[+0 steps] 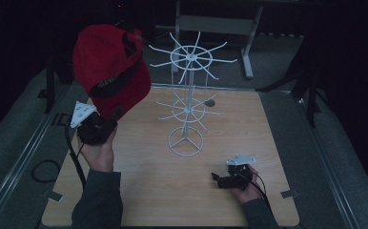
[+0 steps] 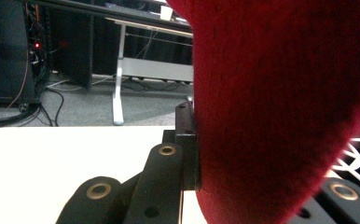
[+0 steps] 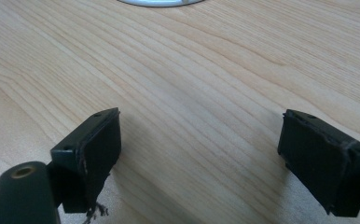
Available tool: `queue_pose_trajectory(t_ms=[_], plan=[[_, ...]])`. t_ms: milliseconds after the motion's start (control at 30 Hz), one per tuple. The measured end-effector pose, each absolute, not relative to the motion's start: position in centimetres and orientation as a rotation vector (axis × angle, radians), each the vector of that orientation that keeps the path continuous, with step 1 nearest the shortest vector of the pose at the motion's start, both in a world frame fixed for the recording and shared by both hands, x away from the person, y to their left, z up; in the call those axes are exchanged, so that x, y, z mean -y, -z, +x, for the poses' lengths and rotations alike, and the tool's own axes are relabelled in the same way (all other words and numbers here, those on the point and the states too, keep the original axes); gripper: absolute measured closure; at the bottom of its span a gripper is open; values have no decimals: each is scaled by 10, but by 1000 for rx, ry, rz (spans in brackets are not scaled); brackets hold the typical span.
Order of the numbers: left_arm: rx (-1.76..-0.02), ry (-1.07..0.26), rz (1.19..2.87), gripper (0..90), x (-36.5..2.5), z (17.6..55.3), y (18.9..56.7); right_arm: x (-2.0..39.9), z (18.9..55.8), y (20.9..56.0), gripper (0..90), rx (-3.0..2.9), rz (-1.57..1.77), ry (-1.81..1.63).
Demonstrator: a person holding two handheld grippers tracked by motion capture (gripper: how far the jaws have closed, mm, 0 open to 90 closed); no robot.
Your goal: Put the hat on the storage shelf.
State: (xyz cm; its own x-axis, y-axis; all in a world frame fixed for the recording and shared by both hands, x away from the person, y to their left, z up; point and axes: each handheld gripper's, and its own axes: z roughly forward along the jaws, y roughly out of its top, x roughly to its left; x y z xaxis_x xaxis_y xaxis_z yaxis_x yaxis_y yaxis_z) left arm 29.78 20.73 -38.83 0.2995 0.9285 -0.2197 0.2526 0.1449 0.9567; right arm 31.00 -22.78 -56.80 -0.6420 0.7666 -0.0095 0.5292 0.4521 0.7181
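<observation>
Red cap (image 1: 110,67) is raised above the tabletop's (image 1: 139,191) left side, just left of the white wire rack (image 1: 187,95), not hung on it. Left gripper (image 1: 107,118) fingers (image 2: 186,140) are clamped on the cap's lower edge. Right gripper (image 1: 216,178) rests low at the near right, fingers (image 3: 99,149) spread apart, nothing between them.

We see a dim lab or test room: a wooden table (image 1: 268,143) on grey carpet (image 1: 10,138), metal desk frames (image 1: 249,38) behind, and cabled equipment with a red indicator light (image 2: 37,45) (left gripper view).
</observation>
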Motion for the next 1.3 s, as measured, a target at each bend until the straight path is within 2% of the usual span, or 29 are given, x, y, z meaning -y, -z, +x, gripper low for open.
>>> queue_pose_trajectory(t_ms=[1300], plan=[[-1146,-719,1362,855,-202,301,372,228,310,568,131,-2374,1104,-1000]])
